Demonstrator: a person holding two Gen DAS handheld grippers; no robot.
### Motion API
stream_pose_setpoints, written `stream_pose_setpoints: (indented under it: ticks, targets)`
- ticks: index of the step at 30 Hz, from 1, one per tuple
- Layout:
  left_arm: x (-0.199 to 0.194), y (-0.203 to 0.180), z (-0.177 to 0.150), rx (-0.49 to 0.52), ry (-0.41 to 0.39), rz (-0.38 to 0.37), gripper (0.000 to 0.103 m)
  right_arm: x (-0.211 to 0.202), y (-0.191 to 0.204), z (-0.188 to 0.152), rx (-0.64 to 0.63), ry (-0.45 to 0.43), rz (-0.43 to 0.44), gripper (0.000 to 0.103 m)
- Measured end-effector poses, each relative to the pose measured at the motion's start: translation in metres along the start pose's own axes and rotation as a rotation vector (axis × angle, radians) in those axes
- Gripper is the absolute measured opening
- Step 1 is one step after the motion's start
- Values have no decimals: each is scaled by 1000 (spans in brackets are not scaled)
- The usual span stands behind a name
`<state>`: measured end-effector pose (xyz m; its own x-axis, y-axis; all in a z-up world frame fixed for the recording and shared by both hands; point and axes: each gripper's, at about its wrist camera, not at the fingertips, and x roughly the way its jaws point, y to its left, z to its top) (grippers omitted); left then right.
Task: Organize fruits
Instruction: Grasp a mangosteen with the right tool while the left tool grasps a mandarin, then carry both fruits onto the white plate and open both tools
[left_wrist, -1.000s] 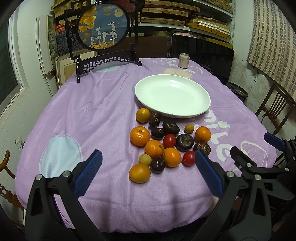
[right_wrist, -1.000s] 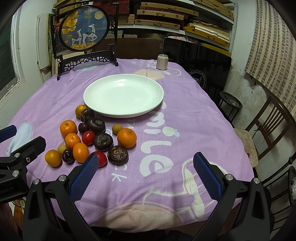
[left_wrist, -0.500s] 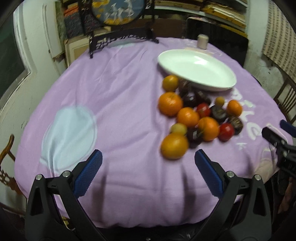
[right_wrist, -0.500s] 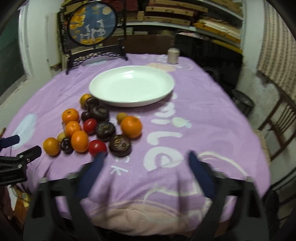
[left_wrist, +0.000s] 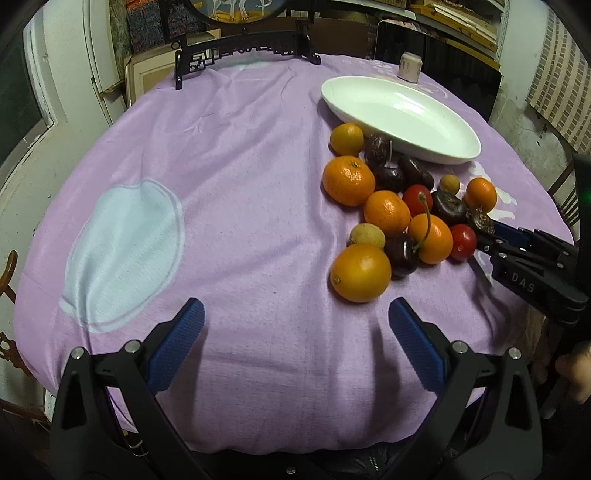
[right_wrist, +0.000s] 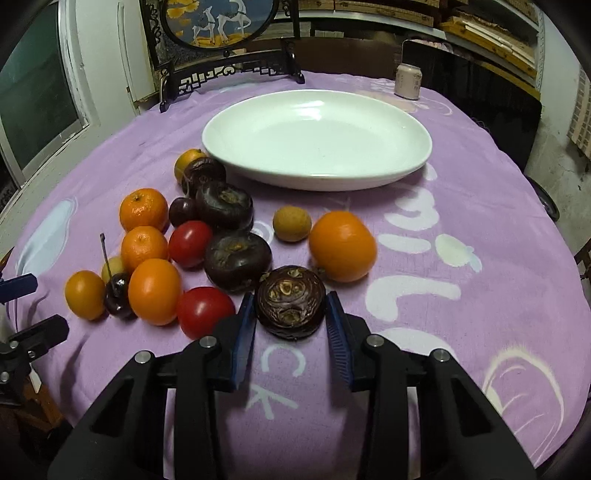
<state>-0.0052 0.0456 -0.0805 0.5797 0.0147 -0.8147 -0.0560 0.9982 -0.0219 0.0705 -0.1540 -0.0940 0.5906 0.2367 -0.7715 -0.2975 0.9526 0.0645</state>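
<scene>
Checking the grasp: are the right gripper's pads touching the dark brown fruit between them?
Cannot tell. In the right wrist view the right gripper has been closing around the dark brown fruit; its pads sit at its sides, contact unclear.

Right gripper (right_wrist: 291, 322), angled down toward the table: jaws have just been closing, blue pads (right_wrist: 246, 334) flanking a dark brown fruit (right_wrist: 290, 301) on both sides. Left gripper (left_wrist: 295, 332): jaws wide apart, nothing between them, pointing down at the cloth.
</scene>
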Motion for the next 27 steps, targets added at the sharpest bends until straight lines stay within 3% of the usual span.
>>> stream_pose_setpoints:
  ticks: [5,7,10,11,15,17,27]
  targets:
    - [4,-4,8,11,-8,-47,101,-25,-11,-15,40,-10,-16,39]
    - [5,-9,10,30,-20,-67,96,-33,-15,-22,50,-17,-28,39]
    - [16,-19,14,56,6,-104,65,-38,-21,-29,74,-11,-27,39]
    - [21,-21,15,58,25,-121,47,-38,-21,-29,80,-9,-27,39]
    - [29,-28,21,75,9,-122,43,-38,-26,-33,100,-5,-15,39]
    - [30,-28,24,65,5,-128,37,-36,-26,-31,103,-1,-7,39]
    - [-6,-27,35,76,-58,-167,36,-48,-28,-17,107,-48,36,39]
